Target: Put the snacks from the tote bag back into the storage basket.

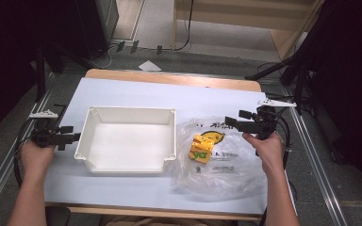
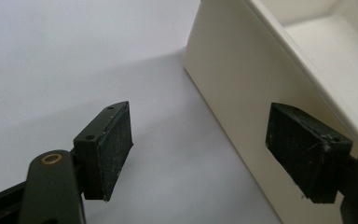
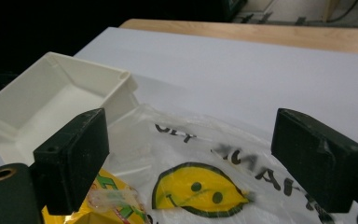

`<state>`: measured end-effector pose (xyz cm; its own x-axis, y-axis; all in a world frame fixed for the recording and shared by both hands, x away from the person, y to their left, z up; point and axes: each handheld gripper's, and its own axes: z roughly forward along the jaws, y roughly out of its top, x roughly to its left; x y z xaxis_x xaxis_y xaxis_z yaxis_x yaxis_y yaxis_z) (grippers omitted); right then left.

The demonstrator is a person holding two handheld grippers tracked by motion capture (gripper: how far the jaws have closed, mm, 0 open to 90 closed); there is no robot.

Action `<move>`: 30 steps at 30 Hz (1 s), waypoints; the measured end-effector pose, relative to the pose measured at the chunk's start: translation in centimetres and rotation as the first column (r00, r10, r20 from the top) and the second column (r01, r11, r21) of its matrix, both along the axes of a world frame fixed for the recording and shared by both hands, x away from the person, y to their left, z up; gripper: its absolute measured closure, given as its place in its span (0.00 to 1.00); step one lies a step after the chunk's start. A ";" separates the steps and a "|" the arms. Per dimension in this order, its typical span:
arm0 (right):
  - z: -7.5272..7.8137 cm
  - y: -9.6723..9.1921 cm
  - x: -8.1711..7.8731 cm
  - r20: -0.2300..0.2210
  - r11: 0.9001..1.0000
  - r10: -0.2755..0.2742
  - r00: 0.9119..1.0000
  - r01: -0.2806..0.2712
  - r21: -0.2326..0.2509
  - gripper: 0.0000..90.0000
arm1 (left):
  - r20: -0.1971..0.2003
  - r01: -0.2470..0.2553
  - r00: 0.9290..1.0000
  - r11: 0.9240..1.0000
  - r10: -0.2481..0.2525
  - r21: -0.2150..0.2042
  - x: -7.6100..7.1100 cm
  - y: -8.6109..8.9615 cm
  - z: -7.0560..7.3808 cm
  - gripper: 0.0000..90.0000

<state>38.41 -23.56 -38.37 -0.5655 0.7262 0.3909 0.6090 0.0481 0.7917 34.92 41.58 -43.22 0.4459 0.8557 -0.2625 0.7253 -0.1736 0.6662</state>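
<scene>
While the left gripper [image 1: 68, 138] is hovering just beside the left wall of the white plastic bin [image 1: 128, 114], its jaws are standing wide apart with nothing between them; in the left gripper view the bin's outer wall [image 2: 242, 93] is running close past one black pad [image 2: 303, 149]. A careless sweep from there is likely to be nudging the light, empty bin across the white table sheet [image 1: 122, 89], since nothing is pinning it down.

Moving right, the bin is sitting at the middle of the table, with its right wall touching or nearly touching the edge of a clear plastic bag [image 1: 221, 165] printed with a yellow smiley. Inside that bag a small yellow carton [image 1: 201, 148] is lying close to the bin's right side, looking like the thing to be got out and binned.

Farther right, the right gripper [image 1: 233, 123] is hanging above the bag's far edge, its jaws also spread fully and gripping nothing; in the right gripper view the smiley print [image 3: 198, 191] is lying between and below them.

The main risk is looking like the film itself: thin, slack and slippery, it may be bunching or sliding instead of being pinched, or the whole bag may be lifting with the carton trapped inside. A grab through the plastic could also be crushing the carton or dragging the bag against the bin.
</scene>
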 end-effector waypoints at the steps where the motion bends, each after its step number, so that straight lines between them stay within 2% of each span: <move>1: -0.1 0.0 0.1 -0.022 1.000 -0.013 1.000 0.012 -0.015 0.15 | 0.000 0.000 1.000 1.000 0.000 -0.001 0.0 0.0 0.0 0.27; 4: -0.5 0.0 0.4 -0.053 0.999 -0.025 0.998 0.023 -0.027 0.16 | 0.000 0.001 1.000 1.000 -0.001 -0.002 0.0 0.1 0.0 0.27; 8: -0.5 -0.3 0.4 -0.049 0.999 -0.034 0.998 0.032 -0.034 0.17 | 0.002 0.000 1.000 1.000 0.000 0.000 0.0 0.0 0.0 0.27; 11: -0.5 -0.6 0.4 -0.054 1.000 -0.023 0.998 0.022 -0.020 0.17 | 0.002 0.001 1.000 1.000 -0.001 0.000 0.0 0.0 0.0 0.27; 14: -0.6 -1.0 0.4 -0.058 1.000 -0.027 0.998 0.026 -0.010 0.24 | 0.000 0.003 1.000 1.000 -0.003 0.002 0.0 0.1 0.1 0.27; 17: -0.7 -1.3 0.3 -0.039 0.998 -0.036 0.999 0.034 -0.048 0.27 | 0.002 -0.001 1.000 1.000 0.001 0.002 0.0 0.1 0.1 0.27; 18: -0.7 -1.3 0.3 -0.039 0.998 -0.036 0.999 0.034 -0.048 0.27 | 0.002 -0.001 1.000 1.000 0.001 0.001 0.0 0.1 0.1 0.27; 20: -0.9 -1.4 0.2 -0.044 0.995 -0.050 0.998 0.046 -0.086 0.31 | 0.002 -0.001 1.000 1.000 0.001 0.001 0.0 0.1 0.1 0.27; 23: -1.0 -1.5 0.3 -0.047 0.993 -0.056 0.997 0.051 -0.111 0.36 | -0.001 0.000 1.000 1.000 0.000 0.004 0.1 0.0 0.0 0.27; 27: -0.9 -1.3 0.0 -0.013 0.987 -0.031 0.999 0.028 -0.157 0.41 | -0.001 -0.003 1.000 1.000 0.003 0.006 0.1 0.1 0.0 0.27; 29: -0.8 -1.0 0.0 -0.009 0.982 -0.015 1.000 0.013 -0.190 0.44 | -0.002 -0.001 1.000 1.000 0.001 0.007 0.1 0.0 0.0 0.27; 30: -0.8 -1.0 0.0 -0.009 0.982 -0.015 1.000 0.013 -0.190 0.44 | -0.004 0.000 1.000 1.000 0.000 0.008 0.1 0.0 0.0 0.27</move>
